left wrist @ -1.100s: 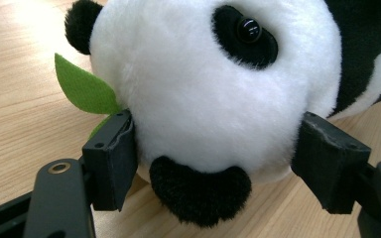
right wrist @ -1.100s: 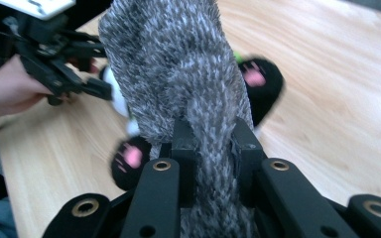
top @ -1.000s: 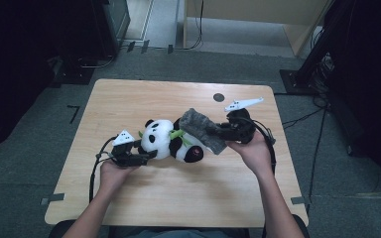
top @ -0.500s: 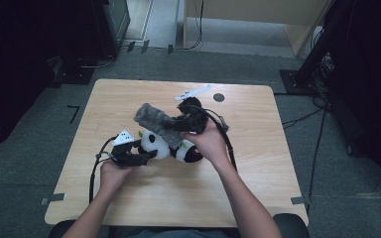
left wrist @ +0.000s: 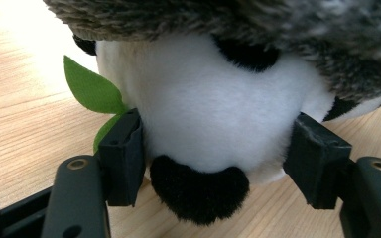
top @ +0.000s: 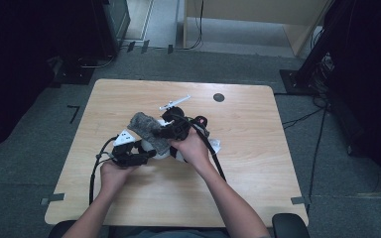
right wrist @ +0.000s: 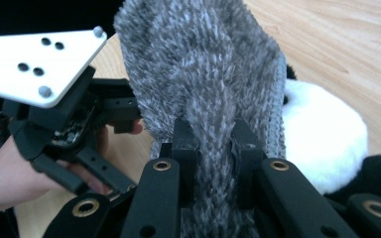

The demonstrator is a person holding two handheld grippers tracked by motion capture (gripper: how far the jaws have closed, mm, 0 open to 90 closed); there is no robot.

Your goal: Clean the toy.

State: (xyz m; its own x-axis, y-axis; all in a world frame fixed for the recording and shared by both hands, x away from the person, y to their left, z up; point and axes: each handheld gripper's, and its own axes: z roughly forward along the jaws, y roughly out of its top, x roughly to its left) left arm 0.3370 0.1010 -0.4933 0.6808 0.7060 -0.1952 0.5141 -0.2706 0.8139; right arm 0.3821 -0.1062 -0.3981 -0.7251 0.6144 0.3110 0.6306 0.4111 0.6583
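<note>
Grey fuzzy cloth (right wrist: 213, 84) covers most of the panda plush (left wrist: 213, 114). Right gripper (right wrist: 213, 148) is clamped on it. Left gripper (left wrist: 218, 153) just closed in, hugging the panda's head.

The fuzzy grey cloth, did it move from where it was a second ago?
Yes. The grey cloth, pinched in the right gripper, has travelled left across the table, away from the dark round spot, and now drapes over the panda toy's head.

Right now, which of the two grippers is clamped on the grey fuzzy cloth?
The right gripper: its jaws pinch a fold of the grey fuzzy cloth. The left gripper instead straddles the plush panda, its jaws at the white head's sides.
</note>
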